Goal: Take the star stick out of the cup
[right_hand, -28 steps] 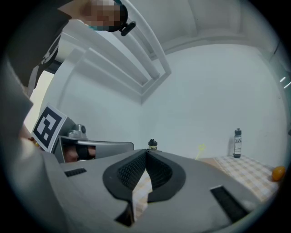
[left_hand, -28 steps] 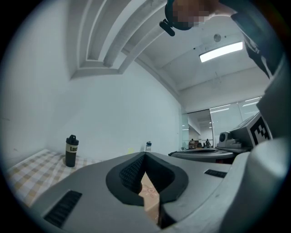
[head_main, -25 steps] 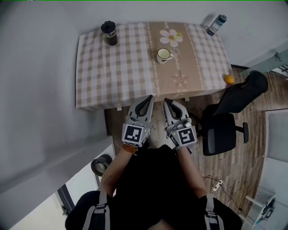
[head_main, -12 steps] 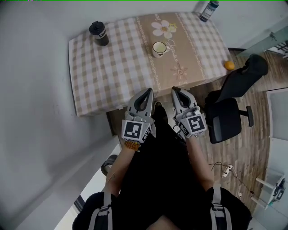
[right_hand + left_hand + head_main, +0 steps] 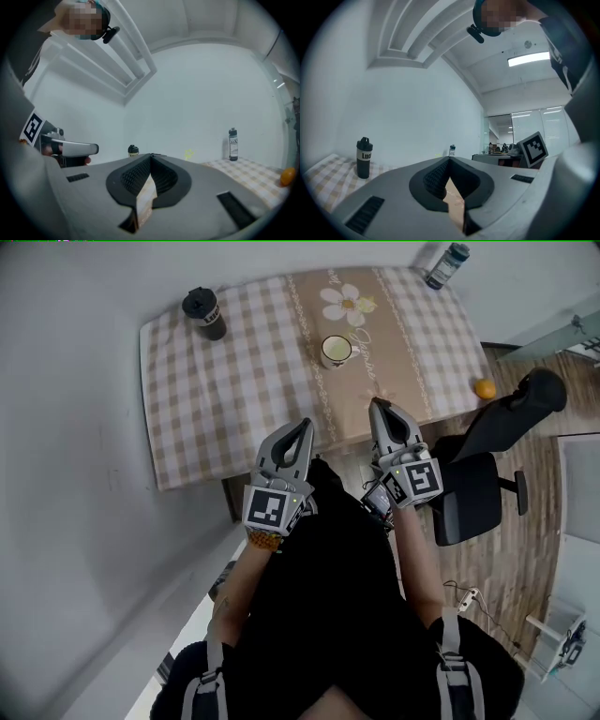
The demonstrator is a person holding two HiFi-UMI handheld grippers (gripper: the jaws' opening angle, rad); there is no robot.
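While both tools are held level over the person's lap, short of the table, the head view looks steeply down on the whole setting. The left gripper has its jaws closed tip to tip with nothing between them; in its own view only the cloth shows through the oval gap behind the tips. The right gripper is likewise closed and empty, as its own view confirms, and its tips reach the table's near edge. The two grippers lie side by side and apart, each marker cube turned up toward the head camera.

The cup stands upright on the brown flowered strip down the middle of the checked cloth, well ahead of both grippers and touched by neither. In the head view the star stick is too small to make out at the cup. In the right gripper view the star stick shows as a small yellow star just above the jaw tips, while the cup below it is hidden by the gripper body.

A black tumbler stands at the far left corner, a bottle at the far right corner, and an orange at the near right corner. A black chair stands on the wooden floor to the right of the table.
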